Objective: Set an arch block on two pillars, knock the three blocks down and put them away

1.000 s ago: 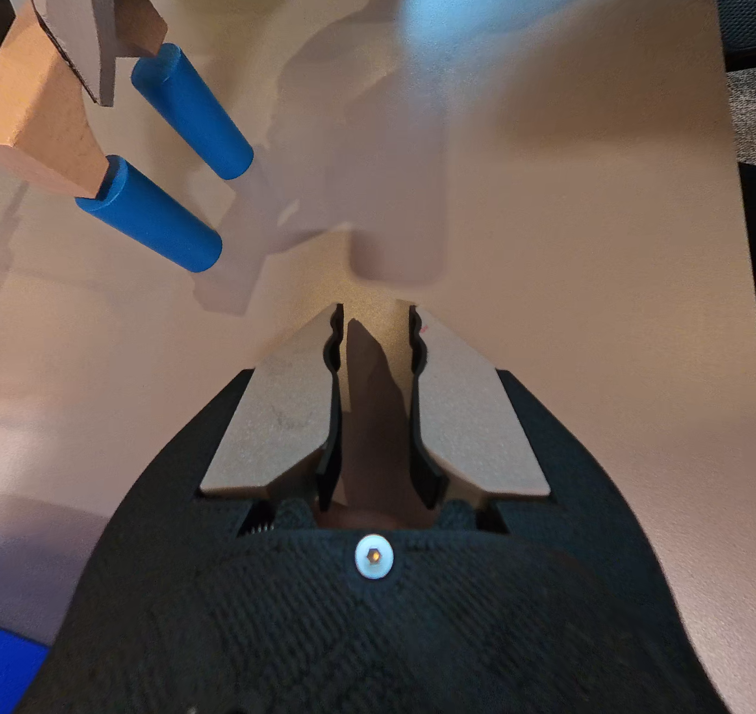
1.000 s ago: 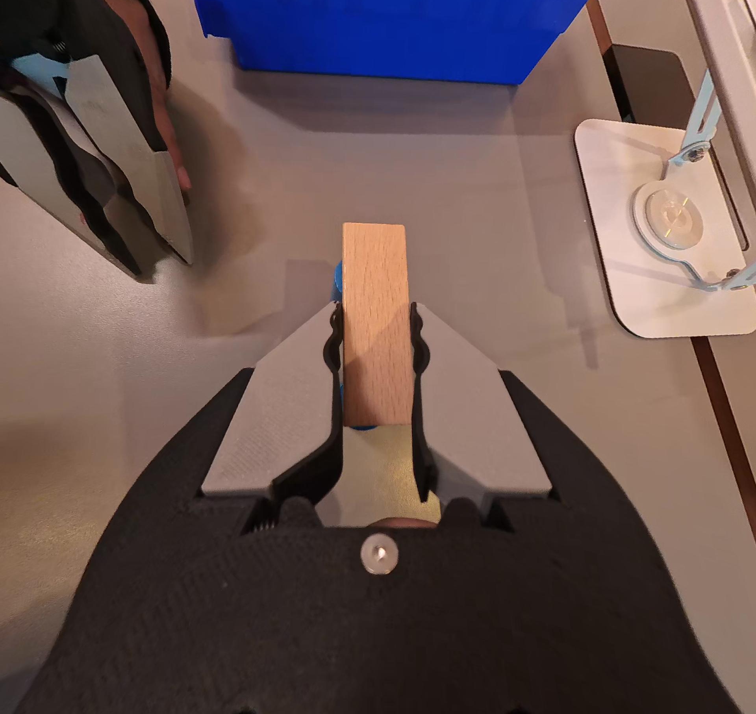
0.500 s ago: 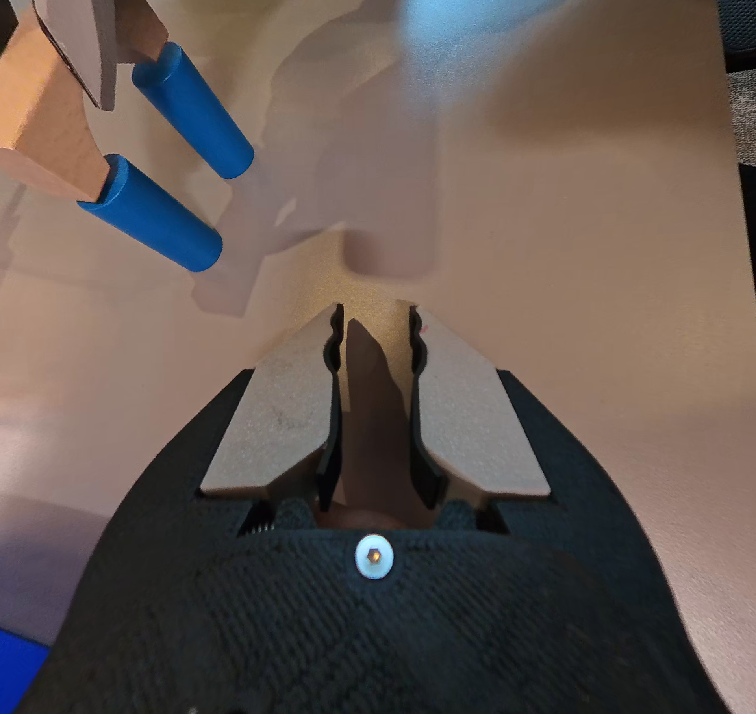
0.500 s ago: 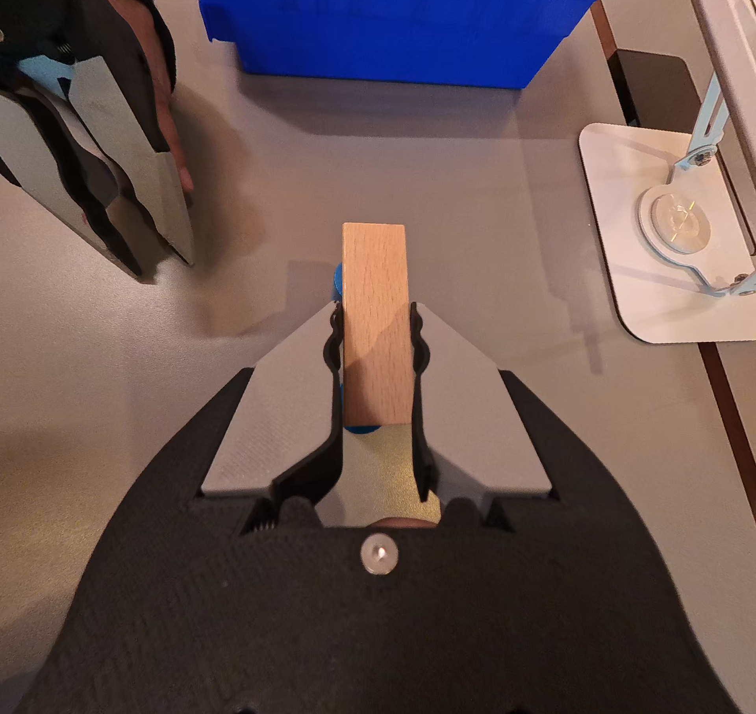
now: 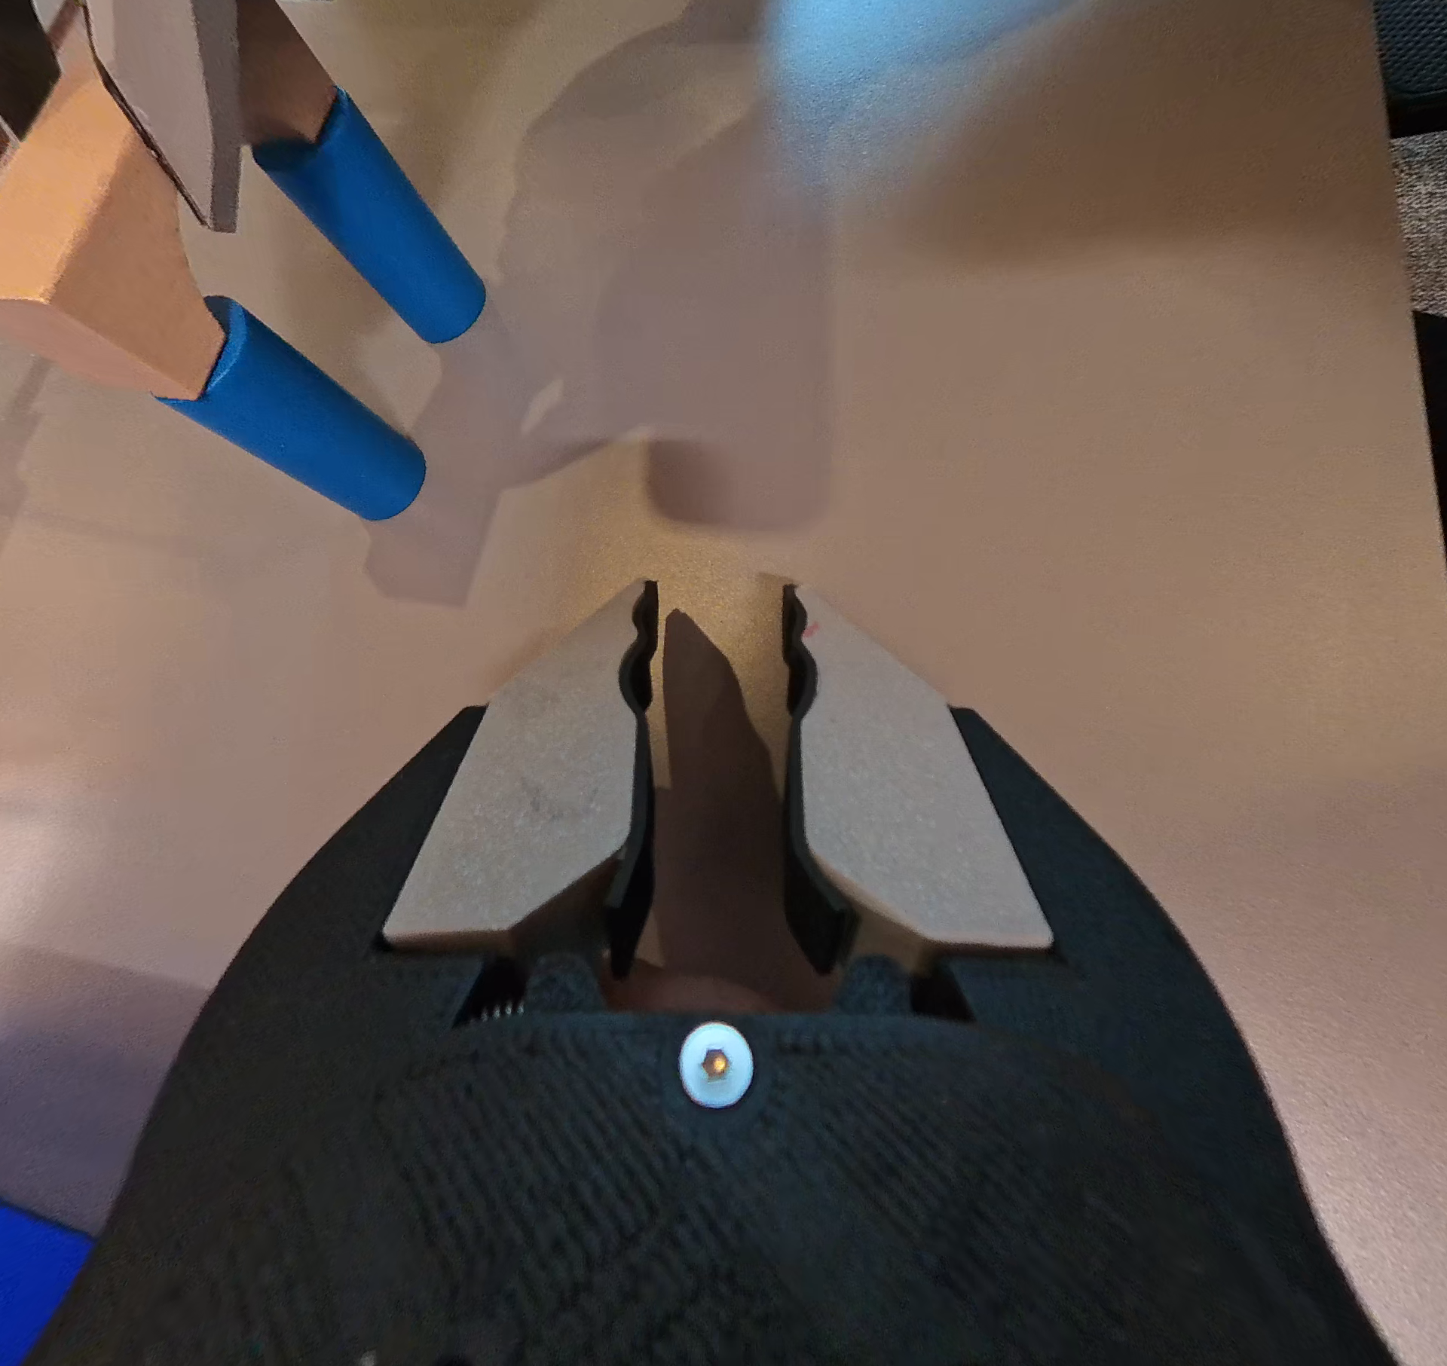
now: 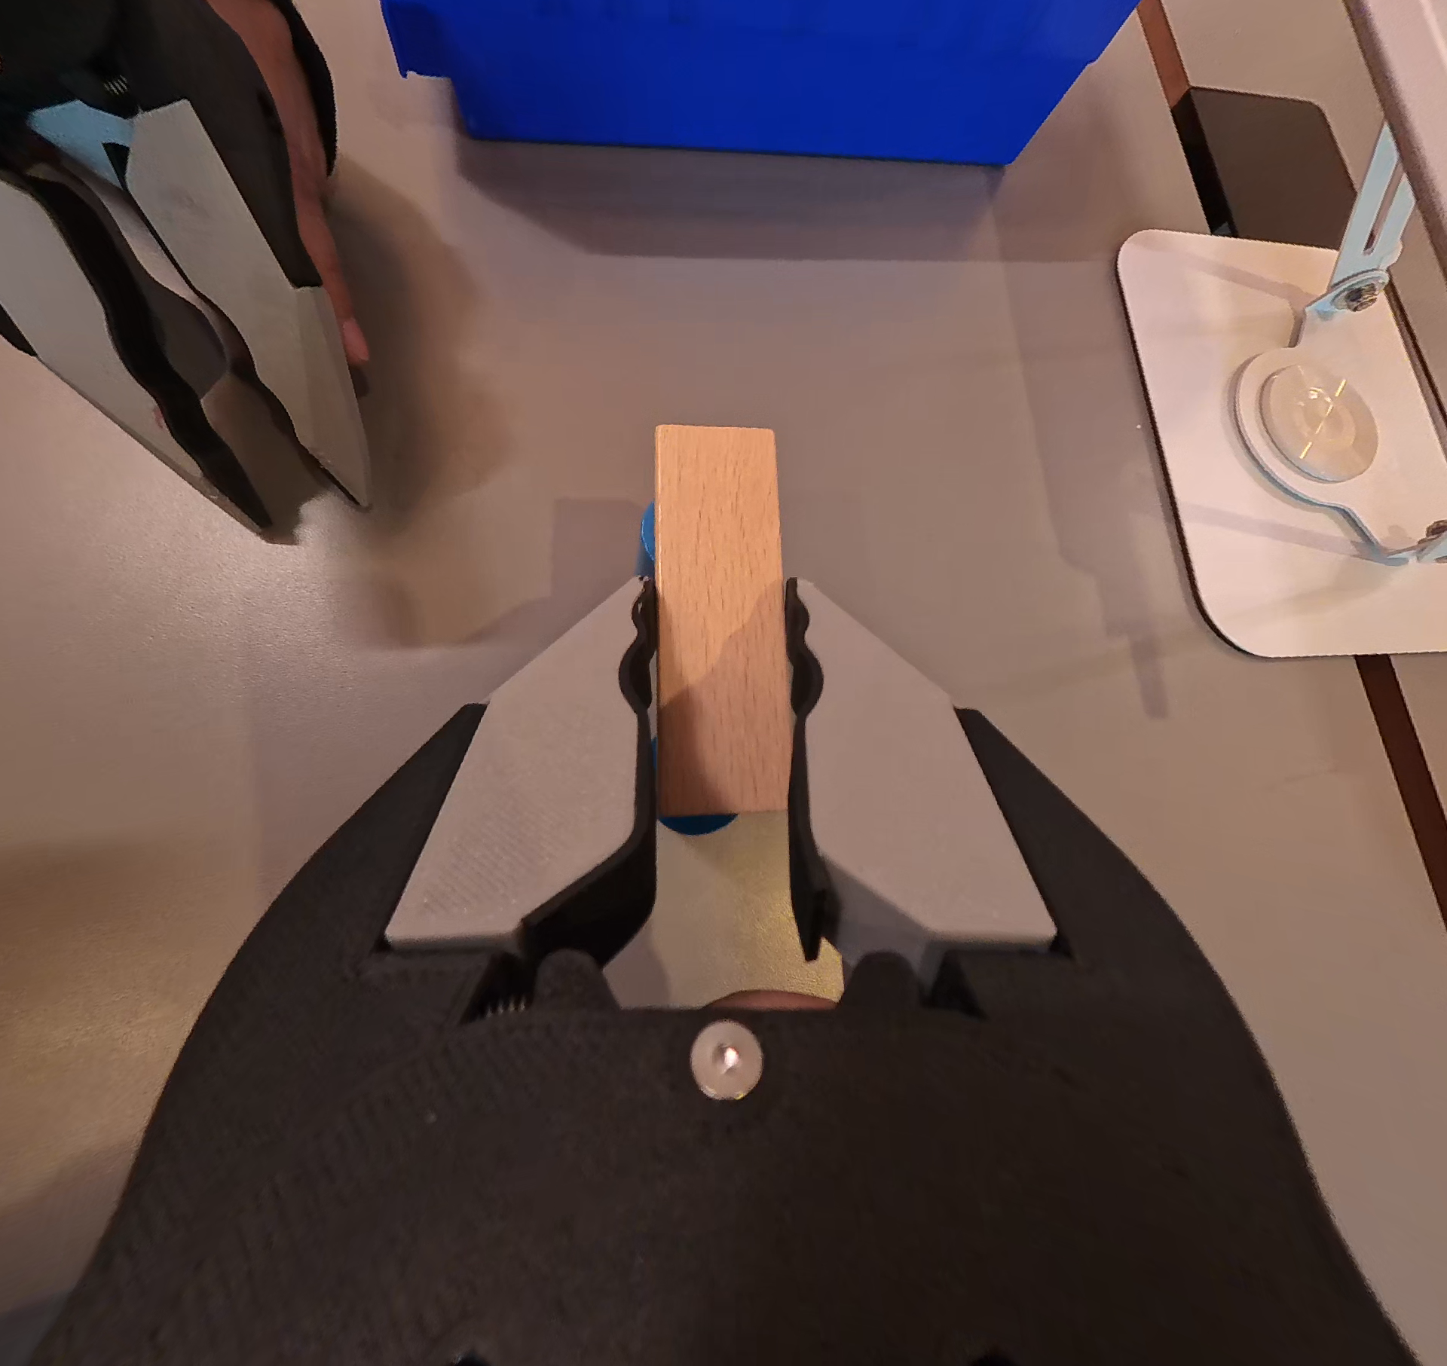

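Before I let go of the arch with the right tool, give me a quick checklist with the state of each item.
1. Arch block between the right tool's pads: ok, both pads press its sides.
2. Both blue pillars upright under the arch: ok, one beneath each foot in the left wrist view.
3. Arch feet resting fully on the pillar tops: cannot tell, though they look in contact.
4. Left tool clear of the stack: ok, open, nothing between its fingers, off to one side.
5. Blue bin reachable for putting away: ok, behind the stack on the table.
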`<state>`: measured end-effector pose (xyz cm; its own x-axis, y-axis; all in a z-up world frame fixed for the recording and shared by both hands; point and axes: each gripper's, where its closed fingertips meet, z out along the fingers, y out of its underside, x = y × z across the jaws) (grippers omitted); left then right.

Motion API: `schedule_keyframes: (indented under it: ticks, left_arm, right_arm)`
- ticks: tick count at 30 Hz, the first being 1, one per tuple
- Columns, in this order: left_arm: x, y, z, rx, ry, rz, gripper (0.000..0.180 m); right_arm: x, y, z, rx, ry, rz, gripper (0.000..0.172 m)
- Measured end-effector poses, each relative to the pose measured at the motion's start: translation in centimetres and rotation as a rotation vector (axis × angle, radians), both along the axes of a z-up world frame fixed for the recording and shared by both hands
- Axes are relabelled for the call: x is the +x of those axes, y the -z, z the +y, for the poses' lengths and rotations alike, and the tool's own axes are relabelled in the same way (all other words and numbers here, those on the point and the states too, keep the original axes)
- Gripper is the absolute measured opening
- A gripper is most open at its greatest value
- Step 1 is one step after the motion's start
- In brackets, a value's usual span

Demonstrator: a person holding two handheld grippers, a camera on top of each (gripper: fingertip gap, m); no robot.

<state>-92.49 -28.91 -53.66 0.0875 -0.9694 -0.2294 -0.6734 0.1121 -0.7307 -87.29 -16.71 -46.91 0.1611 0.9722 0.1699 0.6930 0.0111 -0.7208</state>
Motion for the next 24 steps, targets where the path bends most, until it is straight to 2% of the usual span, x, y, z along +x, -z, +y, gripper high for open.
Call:
schedule_keyframes:
  ticks: [9,17,24]
  left_arm:
    - [0.0,0.0,0.0,0.001,0.000,0.000,0.029]
    - [0.0,0.0,0.0,0.004,0.000,0.000,0.029]
    - [0.1,-0.4,0.3,0.015,-0.016,-0.022,0.030]
  right_arm:
    - [-0.2,-0.5,0.0,-0.011,0.001,0.045,0.031]
    - [-0.4,-3.2,-0.6,-0.005,0.007,0.171,0.039]
    - [-1.1,-7.2,-3.6,0.077,0.034,0.424,0.053]
